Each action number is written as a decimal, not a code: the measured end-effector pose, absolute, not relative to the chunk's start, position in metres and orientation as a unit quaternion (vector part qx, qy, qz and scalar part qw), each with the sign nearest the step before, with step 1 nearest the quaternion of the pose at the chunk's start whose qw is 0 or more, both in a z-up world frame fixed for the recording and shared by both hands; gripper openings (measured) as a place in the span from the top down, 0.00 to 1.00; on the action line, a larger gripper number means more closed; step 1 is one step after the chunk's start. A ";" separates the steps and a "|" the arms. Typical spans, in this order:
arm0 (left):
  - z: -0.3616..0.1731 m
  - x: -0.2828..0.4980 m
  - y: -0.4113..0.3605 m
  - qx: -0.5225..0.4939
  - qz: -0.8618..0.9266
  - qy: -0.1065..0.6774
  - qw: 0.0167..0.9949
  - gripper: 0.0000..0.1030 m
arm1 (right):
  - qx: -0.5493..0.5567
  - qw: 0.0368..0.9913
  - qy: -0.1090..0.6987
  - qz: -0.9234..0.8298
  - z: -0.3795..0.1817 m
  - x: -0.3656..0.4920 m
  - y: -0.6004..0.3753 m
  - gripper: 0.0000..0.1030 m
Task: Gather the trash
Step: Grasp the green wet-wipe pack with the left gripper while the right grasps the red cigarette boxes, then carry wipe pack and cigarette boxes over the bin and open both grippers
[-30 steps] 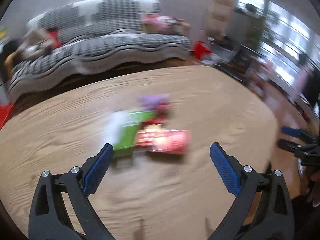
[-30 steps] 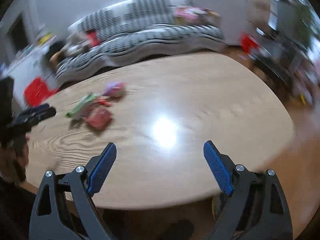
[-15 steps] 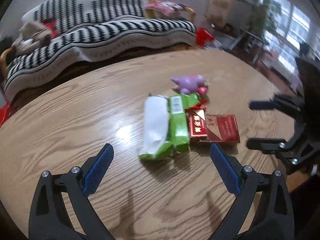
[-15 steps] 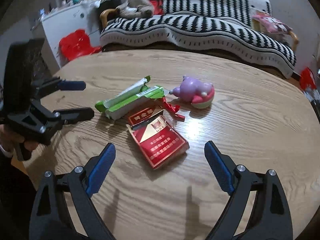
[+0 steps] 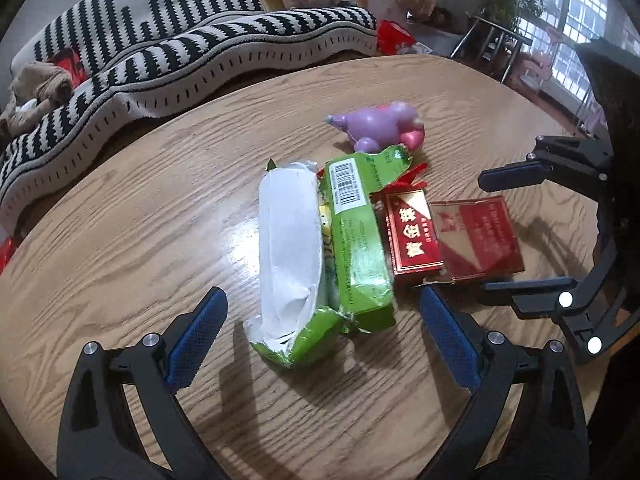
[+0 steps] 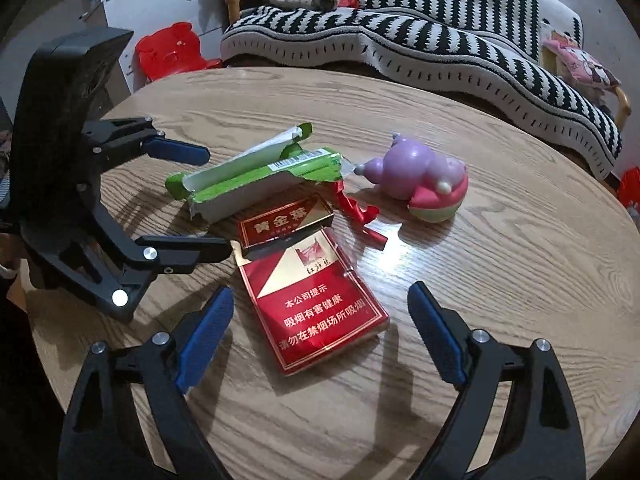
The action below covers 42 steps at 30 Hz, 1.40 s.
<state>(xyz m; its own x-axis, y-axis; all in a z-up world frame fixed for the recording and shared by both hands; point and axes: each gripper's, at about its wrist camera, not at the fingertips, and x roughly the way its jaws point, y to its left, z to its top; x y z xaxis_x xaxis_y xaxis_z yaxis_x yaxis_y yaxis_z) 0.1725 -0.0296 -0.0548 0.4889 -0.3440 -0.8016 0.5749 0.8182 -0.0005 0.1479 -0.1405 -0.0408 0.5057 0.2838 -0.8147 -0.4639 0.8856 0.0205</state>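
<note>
Left gripper [image 5: 322, 338] gapes, empty, over green wrapper [image 5: 320, 240]; right gripper [image 6: 320, 334], closing, straddles red cigarette pack [image 6: 316, 304], grasp judged next.

Purple toy animal [image 6: 416, 178] lies on the wooden table [image 6: 520, 272], toward its far edge. Beyond that edge: sofa under a black-and-white striped cover [image 6: 420, 36]. Red plastic stool [image 6: 172, 52] stands off the table's far left corner.

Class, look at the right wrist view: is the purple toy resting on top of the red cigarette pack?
No. The purple toy sits on the wooden table, apart from the red cigarette pack.
</note>
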 end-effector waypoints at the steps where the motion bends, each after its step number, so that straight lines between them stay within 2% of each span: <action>1: -0.056 0.174 -0.029 0.133 -0.271 0.430 0.851 0.09 | -0.106 0.860 0.449 0.219 -0.044 0.149 -0.139 0.25; 5: -0.057 0.176 -0.031 0.138 -0.267 0.429 0.852 0.09 | -0.109 0.856 0.450 0.230 -0.053 0.151 -0.137 0.36; 10: -0.055 0.182 -0.025 0.122 -0.249 0.428 0.860 0.09 | -0.119 0.861 0.441 0.223 -0.045 0.135 -0.146 0.38; 17: -0.063 0.197 -0.029 0.099 -0.213 0.444 0.865 0.11 | -0.057 0.869 0.451 0.198 -0.037 0.107 -0.184 0.38; 18: -0.062 0.197 -0.033 0.097 -0.215 0.444 0.864 0.19 | -0.057 0.870 0.451 0.192 -0.036 0.101 -0.187 0.38; 19: -0.060 0.195 -0.035 0.097 -0.219 0.443 0.864 0.35 | -0.057 0.871 0.451 0.186 -0.035 0.096 -0.190 0.38; 20: -0.057 0.194 -0.038 0.095 -0.220 0.445 0.863 0.46 | -0.055 0.873 0.450 0.181 -0.034 0.090 -0.194 0.38; 22: -0.051 0.190 -0.039 0.082 -0.213 0.453 0.862 0.65 | -0.048 0.876 0.446 0.176 -0.028 0.077 -0.201 0.38; 29: -0.005 0.144 -0.047 0.073 -0.213 0.416 0.881 0.66 | 0.000 0.897 0.423 0.126 0.007 0.029 -0.233 0.38; 33: 0.020 0.112 -0.078 0.071 -0.242 0.390 0.886 0.66 | 0.047 0.914 0.398 0.068 0.031 -0.011 -0.272 0.38; 38: 0.025 0.056 -0.167 0.082 -0.327 0.370 0.866 0.66 | 0.108 0.912 0.387 -0.080 0.045 -0.077 -0.352 0.38; 42: 0.003 0.008 -0.255 0.102 -0.419 0.402 0.808 0.66 | 0.176 0.885 0.391 -0.179 0.036 -0.126 -0.421 0.38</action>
